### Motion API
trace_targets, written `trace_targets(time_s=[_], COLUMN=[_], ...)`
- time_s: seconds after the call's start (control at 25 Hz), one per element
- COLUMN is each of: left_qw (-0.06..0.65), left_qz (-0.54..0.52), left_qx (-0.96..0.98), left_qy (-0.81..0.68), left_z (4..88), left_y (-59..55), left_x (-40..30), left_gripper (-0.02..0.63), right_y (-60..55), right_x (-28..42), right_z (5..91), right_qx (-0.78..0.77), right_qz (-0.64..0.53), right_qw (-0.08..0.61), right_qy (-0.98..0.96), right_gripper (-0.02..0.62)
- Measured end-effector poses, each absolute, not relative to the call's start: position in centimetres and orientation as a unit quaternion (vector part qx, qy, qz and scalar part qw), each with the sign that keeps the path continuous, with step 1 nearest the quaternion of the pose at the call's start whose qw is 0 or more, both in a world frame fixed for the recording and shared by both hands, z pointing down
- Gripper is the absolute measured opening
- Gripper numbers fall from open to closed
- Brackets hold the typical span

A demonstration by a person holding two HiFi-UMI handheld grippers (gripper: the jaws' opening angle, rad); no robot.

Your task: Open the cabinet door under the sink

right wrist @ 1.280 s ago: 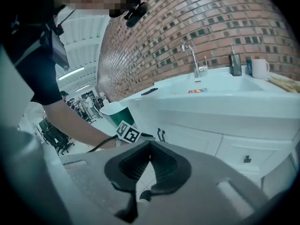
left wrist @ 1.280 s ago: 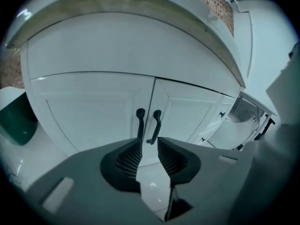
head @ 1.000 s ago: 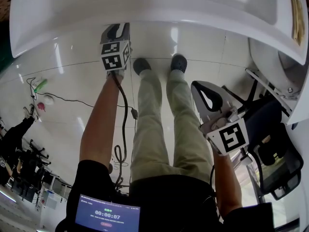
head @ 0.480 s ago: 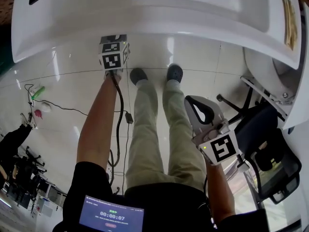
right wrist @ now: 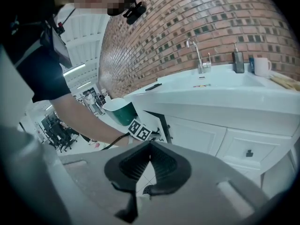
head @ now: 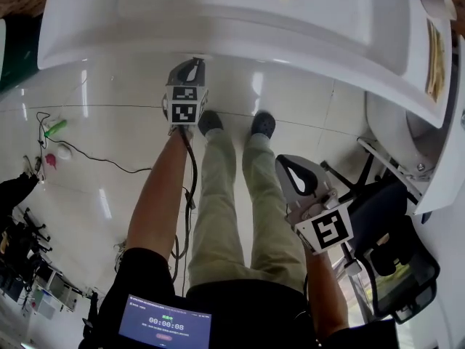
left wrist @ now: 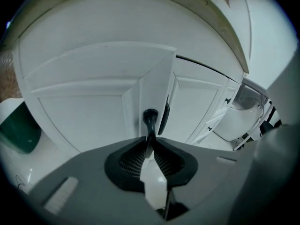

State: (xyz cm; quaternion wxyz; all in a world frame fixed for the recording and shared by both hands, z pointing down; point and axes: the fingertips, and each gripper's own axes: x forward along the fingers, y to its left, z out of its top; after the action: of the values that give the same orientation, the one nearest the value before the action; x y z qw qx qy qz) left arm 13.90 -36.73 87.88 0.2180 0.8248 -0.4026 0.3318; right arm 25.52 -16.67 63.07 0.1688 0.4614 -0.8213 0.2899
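Observation:
The white cabinet door [left wrist: 89, 107] under the sink counter [head: 240, 20] fills the left gripper view. Its right edge stands a little out from the neighbouring door. A black handle [left wrist: 150, 120] sticks out near that edge. My left gripper [left wrist: 149, 146] has its jaws closing, and both fingertips pinch the handle's stem. From the head view the left gripper [head: 190, 62] reaches under the counter's front edge. My right gripper [head: 287, 162] hangs back by the person's right leg, shut on nothing, also the right gripper [right wrist: 150, 144] in its own view.
A second black handle [left wrist: 165, 114] sits on the neighbouring door. A green bin [left wrist: 18, 132] stands left of the cabinet. A black office chair [head: 392, 246] and a white fixture [head: 407, 137] crowd the right side. Cables [head: 94, 151] trail over the tiled floor at left.
The left gripper has shifted slightly right along the cabinet front, and its jaws now show below the counter edge. The right gripper has stayed by the leg.

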Motion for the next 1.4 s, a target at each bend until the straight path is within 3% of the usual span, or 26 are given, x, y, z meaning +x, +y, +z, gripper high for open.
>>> trace_targets(time_s=[0.28,0.68,1.4], left_qw=[0.214,0.273,0.319], left_qz=[0.331,0.300,0.297], left_qx=[0.818,0.791,0.748], left_qy=[-0.419,-0.459,-0.500], left_z=[88.1,88.0,88.1], left_y=[-34.0,-31.0,-28.0], left_x=[11.2,8.5,3.5], left_gripper=[0.066,0.071,0.069], right_y=[-16.9,-17.7,-18.3], right_x=[24.1,22.5,20.0], right_z=[62.7,61.7,61.1], right_qx=[0.429,0.379,0.299], right_qz=[0.278,0.237,0.208], right_qw=[0.185,0.217,0.255], right_qy=[-0.839,-0.868,-0.896], right_gripper=[-0.008,-0.008,-0.008])
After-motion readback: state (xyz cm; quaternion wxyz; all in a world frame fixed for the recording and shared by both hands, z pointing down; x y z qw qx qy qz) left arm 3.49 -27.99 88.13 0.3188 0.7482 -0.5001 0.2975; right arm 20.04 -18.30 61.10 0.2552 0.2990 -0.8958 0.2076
